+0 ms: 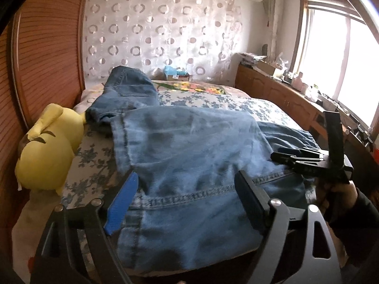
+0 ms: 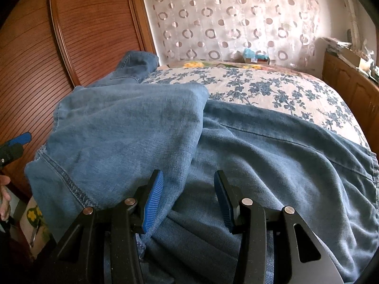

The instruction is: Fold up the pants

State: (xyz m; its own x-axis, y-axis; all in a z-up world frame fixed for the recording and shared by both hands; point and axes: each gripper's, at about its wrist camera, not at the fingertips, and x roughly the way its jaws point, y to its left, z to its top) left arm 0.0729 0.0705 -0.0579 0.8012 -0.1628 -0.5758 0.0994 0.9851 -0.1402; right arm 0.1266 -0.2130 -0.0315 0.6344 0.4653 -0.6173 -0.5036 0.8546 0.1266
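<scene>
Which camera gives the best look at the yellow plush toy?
The left wrist view: the yellow plush toy shows whole, lying at the bed's left edge beside the jeans. The right wrist view does not show it.

No writing, brand, number or sign can be read in either view. The small box at the far end of the bed carries a pale label, but it is too small and blurred to make out, and nothing shows on the jeans.
</scene>
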